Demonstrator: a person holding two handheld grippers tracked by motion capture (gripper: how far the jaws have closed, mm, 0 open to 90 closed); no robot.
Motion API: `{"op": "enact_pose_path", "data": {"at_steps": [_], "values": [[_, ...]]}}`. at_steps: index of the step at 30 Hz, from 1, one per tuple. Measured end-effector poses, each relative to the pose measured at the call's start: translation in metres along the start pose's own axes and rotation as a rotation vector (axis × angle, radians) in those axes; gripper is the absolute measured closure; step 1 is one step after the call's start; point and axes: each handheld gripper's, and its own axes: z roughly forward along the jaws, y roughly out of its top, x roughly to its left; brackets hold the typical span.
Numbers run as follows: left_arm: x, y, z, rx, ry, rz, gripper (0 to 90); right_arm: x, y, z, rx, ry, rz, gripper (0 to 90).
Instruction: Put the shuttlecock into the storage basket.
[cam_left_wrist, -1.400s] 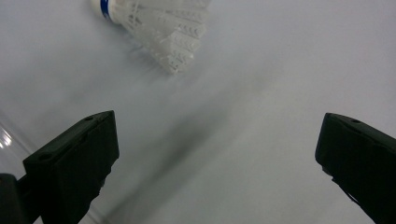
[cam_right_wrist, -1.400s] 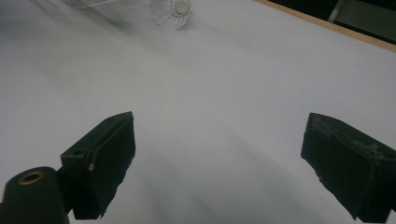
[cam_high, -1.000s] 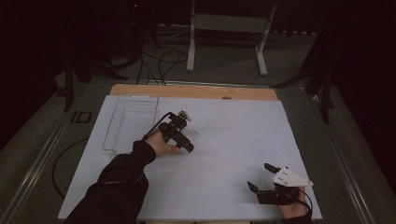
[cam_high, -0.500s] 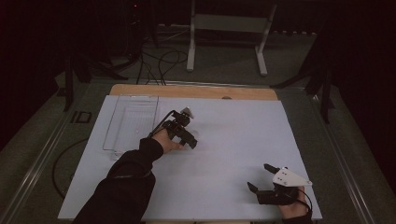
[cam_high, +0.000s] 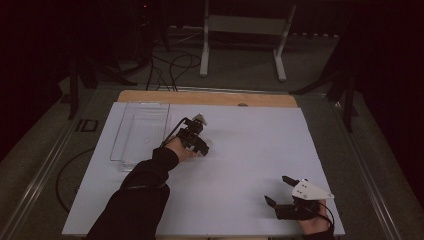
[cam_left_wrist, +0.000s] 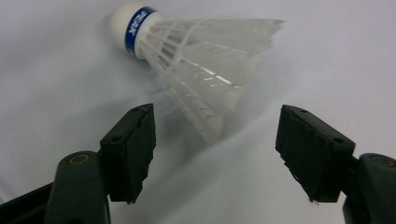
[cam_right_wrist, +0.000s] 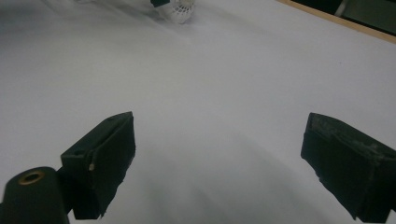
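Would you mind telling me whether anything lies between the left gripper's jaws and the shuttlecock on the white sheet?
Nothing visible does. The shuttlecock lies on its side just beyond the left gripper, whose jaws have just been closing, with only bare white sheet between them.

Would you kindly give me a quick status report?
Left claw closing, not yet touching shuttlecock, which lies on its side. Right claw open, idle. Nothing in the way.

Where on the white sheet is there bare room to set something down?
The widest bare stretch lies between the left gripper and the right gripper, running back to the wooden edge. It is crowded at the left: the clear tray, with the shuttlecock by the left gripper.
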Motion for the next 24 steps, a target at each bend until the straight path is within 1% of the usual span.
{"op": "enact_pose_path", "data": {"at_steps": [1, 2, 3, 4, 5, 6, 7, 8, 11, 12, 14, 15, 16, 19, 20, 22, 23, 24], "values": [[0.0, 0.0, 0.0, 0.0, 0.0, 0.0, 29.7, 0.0, 0.0, 0.0, 0.0, 0.0, 0.0, 10.0], [0.002, 0.0, 0.003, 0.0, 0.011, -0.015, 32.3, 0.0, 0.0, 0.0, 0.0, 0.004, 0.003, 10.1], [0.002, 0.0, 0.003, 0.0, 0.011, -0.015, 33.5, 0.0, -0.001, 0.001, 0.002, 0.006, 0.002, 10.1], [0.005, 0.001, 0.004, -0.013, -0.005, -0.034, 37.1, 0.0, -0.001, 0.001, 0.001, 0.007, 0.003, 10.1], [0.005, 0.001, 0.004, -0.013, -0.005, -0.034, 39.9, 0.0, 0.0, 0.001, 0.003, 0.007, 0.003, 10.0], [0.005, 0.001, 0.005, -0.024, -0.01, -0.045, 40.1, 0.0, 0.0, 0.001, 0.003, 0.008, 0.0, 10.1], [0.006, 0.002, 0.006, -0.025, -0.016, -0.049, 40.8, 0.0, 0.0, 0.001, 0.001, 0.009, -0.003, 10.0], [0.005, 0.002, 0.006, -0.029, -0.016, -0.054, 43.6, 0.0, 0.0, 0.001, 0.0, 0.008, -0.004, 10.1], [0.006, 0.002, 0.007, -0.029, -0.016, -0.058, 45.6, 0.0, 0.0, 0.0, 0.0, 0.007, 0.0, 10.1], [0.008, 0.003, 0.009, -0.03, -0.023, -0.074, 49.5, 0.0, -0.001, 0.001, 0.0, 0.006, 0.004, 10.1], [0.009, 0.004, 0.011, -0.015, -0.028, -0.073, 54.6, 0.0, -0.001, 0.001, 0.001, 0.009, 0.002, 10.1], [0.009, 0.004, 0.012, -0.007, -0.033, -0.075, 54.8, 0.0, 0.0, 0.001, 0.001, 0.009, 0.001, 10.0], [0.01, 0.004, 0.012, -0.004, -0.042, -0.076, 58.6, 0.0, 0.0, 0.001, 0.001, 0.01, 0.002, 10.1], [0.011, 0.005, 0.013, 0.0, -0.047, -0.083, 65.2, 0.0, -0.001, 0.001, 0.004, 0.01, 0.002, 10.1], [0.011, 0.005, 0.013, 0.0, -0.055, -0.081, 65.3, 0.0, -0.001, 0.001, 0.004, 0.011, 0.002, 10.1], [0.01, 0.006, 0.013, 0.008, -0.036, -0.067, 70.9, 0.0, -0.001, 0.001, 0.009, 0.01, -0.003, 10.1], [0.011, 0.006, 0.013, 0.0, -0.039, -0.074, 72.8, 0.0, -0.001, 0.001, 0.01, 0.012, -0.002, 10.1], [0.011, 0.006, 0.012, -0.002, -0.032, -0.075, 75.9, 0.0, -0.001, 0.002, 0.01, 0.012, -0.001, 10.1]]}}
